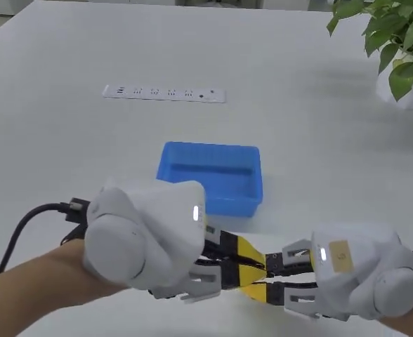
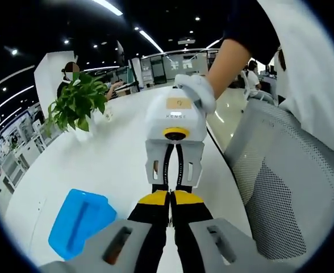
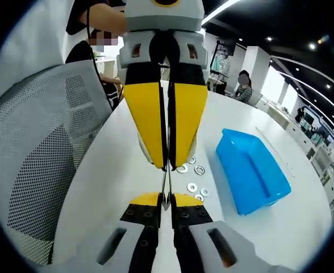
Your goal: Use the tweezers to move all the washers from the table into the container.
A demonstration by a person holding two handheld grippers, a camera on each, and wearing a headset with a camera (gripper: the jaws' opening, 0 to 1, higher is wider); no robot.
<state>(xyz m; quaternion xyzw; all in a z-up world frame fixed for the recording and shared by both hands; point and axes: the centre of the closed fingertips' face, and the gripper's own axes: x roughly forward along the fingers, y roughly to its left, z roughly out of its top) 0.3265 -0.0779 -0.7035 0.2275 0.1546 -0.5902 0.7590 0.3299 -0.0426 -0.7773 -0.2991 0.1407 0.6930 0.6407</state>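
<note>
Left gripper [image 2: 170, 199] and right gripper [image 3: 166, 200] meet nose to nose, jaws clenched on the tweezers [image 3: 166, 185].

white table [image 1: 319, 105] — container [image 1: 227, 205], washers [image 3: 192, 179], power strip [image 1: 164, 93]

Bright, even light from ceiling strips [image 2: 150, 40]; soft shadows on the white table [image 1: 298, 140]. Gripper views bend strongly at edges; near jaws are blurred.
</note>
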